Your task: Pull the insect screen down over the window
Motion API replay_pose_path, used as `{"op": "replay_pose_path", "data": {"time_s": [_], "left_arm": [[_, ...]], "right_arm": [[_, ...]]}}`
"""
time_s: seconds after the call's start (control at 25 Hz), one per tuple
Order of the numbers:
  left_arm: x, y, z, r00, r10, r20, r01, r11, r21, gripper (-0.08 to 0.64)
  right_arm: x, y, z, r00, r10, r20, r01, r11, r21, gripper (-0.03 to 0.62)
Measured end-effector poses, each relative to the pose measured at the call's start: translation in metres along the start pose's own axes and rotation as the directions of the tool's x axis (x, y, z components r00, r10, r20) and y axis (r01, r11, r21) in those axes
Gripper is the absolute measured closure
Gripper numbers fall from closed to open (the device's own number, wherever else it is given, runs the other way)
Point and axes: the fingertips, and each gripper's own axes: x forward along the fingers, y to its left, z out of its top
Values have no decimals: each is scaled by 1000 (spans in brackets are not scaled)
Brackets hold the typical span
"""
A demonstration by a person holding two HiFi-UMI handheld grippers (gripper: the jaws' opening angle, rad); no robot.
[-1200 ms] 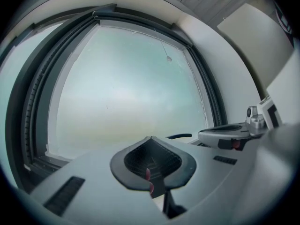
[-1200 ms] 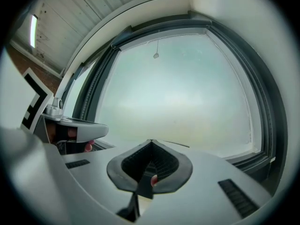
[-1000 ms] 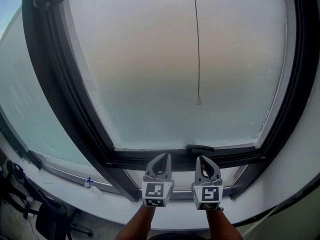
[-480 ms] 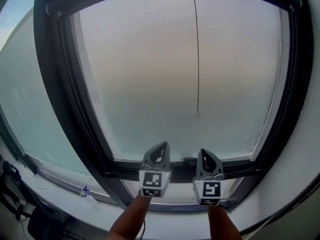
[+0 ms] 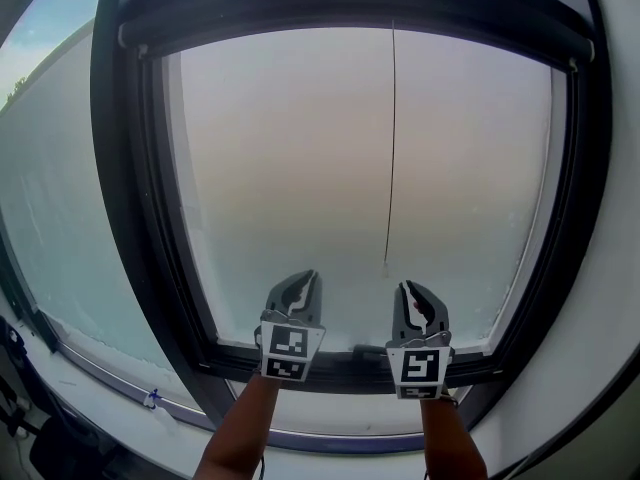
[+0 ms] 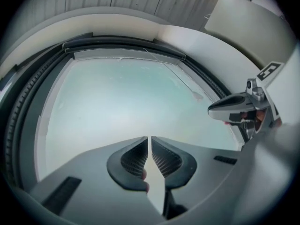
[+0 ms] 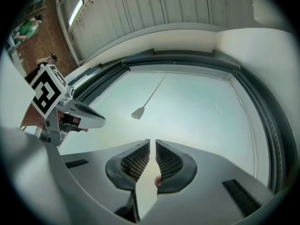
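Observation:
The window (image 5: 350,168) has a dark frame and pale frosted glass. The screen's dark housing bar (image 5: 350,8) runs along its top, and no screen covers the glass. A thin pull cord (image 5: 391,138) hangs from the bar and ends in a small pull (image 5: 385,264), which also shows as the cord pull (image 7: 138,112) and cord pull (image 6: 197,96). My left gripper (image 5: 308,276) is shut and empty, left of and just below the pull. My right gripper (image 5: 405,288) is shut and empty, just right of and below the pull. Left gripper (image 6: 149,138) and right gripper (image 7: 153,141) both point at the glass.
The bottom rail of the frame (image 5: 350,363) lies just below both grippers, with a pale sill (image 5: 120,408) under it. A second pane (image 5: 50,168) stands to the left. A white wall (image 5: 610,298) borders the window on the right.
Both grippers have risen from the bottom rail up in front of the lower glass, closer to the cord's pull. The view has tilted up, bringing the top housing bar into sight.

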Motion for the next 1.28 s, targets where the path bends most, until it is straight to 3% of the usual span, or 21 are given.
{"op": "replay_pose_path", "data": {"time_s": [0.16,0.24,0.44,0.56,0.68,0.8,0.88,0.92,1.12,1.28], "left_arm": [[10,13,11,999,20,-30,-16,993,113,500],[14,20,17,998,47,-51,-36,979,202,457],[20,44,47,988,148,-50,-113,896,429,392],[25,51,65,985,170,-43,-116,819,562,351],[30,53,83,983,180,-38,-107,727,679,320],[38,63,103,977,213,-29,-110,611,784,290],[44,73,117,969,248,-13,-124,531,838,278],[47,79,125,966,260,-5,-130,502,855,276],[56,100,168,955,295,41,-165,408,898,270],[62,108,210,950,299,87,-188,326,926,270]], "right_arm": [[9,-11,18,1000,21,9,-19,988,-154,523],[13,-15,26,999,35,16,-30,977,-212,501],[25,-25,44,999,48,0,-45,926,-375,470],[35,-30,51,999,43,-17,-46,868,-495,438],[43,-37,62,998,43,-36,-56,819,-571,406],[54,-46,80,999,29,-46,-51,773,-632,397],[64,-56,93,999,0,-39,-27,720,-694,397],[70,-62,99,999,-16,-34,-14,687,-726,396],[96,-96,139,996,-85,6,52,549,-834,369],[110,-116,184,992,-105,66,110,492,-864,350]]}}
